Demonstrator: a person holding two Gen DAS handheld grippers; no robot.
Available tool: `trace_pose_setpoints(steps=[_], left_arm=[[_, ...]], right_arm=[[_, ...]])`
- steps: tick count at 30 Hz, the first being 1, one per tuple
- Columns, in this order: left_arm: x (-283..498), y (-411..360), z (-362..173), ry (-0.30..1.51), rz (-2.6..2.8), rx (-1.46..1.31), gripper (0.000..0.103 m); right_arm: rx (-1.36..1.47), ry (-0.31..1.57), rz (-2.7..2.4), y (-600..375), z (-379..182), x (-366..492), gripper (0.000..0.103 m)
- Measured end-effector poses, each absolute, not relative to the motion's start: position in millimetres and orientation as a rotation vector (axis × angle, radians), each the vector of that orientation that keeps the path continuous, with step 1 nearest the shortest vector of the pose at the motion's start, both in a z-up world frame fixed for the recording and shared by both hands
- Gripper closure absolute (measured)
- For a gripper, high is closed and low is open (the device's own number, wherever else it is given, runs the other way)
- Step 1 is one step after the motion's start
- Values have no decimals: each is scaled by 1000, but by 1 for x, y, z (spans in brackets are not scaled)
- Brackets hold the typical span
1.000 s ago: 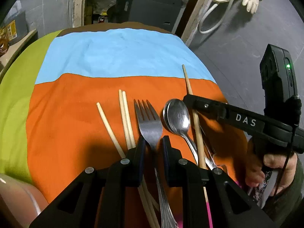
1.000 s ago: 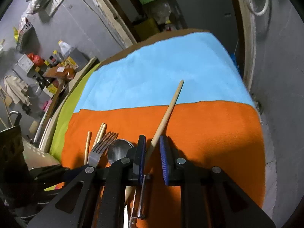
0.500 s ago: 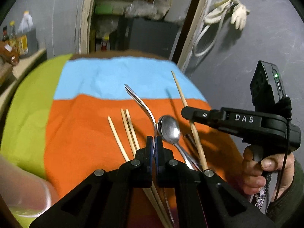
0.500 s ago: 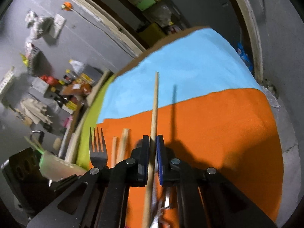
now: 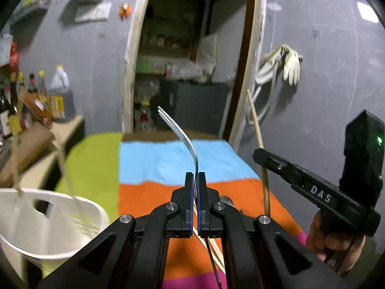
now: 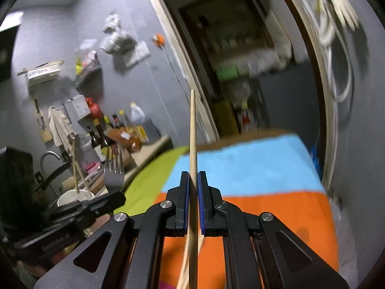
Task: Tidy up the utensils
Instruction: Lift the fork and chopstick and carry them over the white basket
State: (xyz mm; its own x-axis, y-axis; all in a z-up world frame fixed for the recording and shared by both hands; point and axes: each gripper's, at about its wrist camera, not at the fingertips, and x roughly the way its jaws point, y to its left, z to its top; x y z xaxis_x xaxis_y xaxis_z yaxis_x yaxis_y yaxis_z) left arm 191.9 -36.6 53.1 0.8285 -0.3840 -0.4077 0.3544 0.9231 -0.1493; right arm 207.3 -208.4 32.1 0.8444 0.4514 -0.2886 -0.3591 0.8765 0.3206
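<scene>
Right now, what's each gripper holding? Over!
Left gripper shut on fork, lifted. Right gripper shut on chopstick, lifted. White holder lower left; nothing in the way.

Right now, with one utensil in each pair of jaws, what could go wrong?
1. The left gripper pinches the fork edge-on on its thin handle; it may twist or slip out.
2. The right gripper holds a long chopstick low down, so its far tip may swing.
3. The white holder already holds sticks; a tilted fork could catch its rim.
</scene>
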Motion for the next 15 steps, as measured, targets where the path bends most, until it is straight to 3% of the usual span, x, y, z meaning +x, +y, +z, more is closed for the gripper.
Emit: trace_pose_setpoints(steps=[15], left_arm=[[160,76,103,219,-102,-94,103]], right_arm=[[224,70,568,-105,91,195,98]])
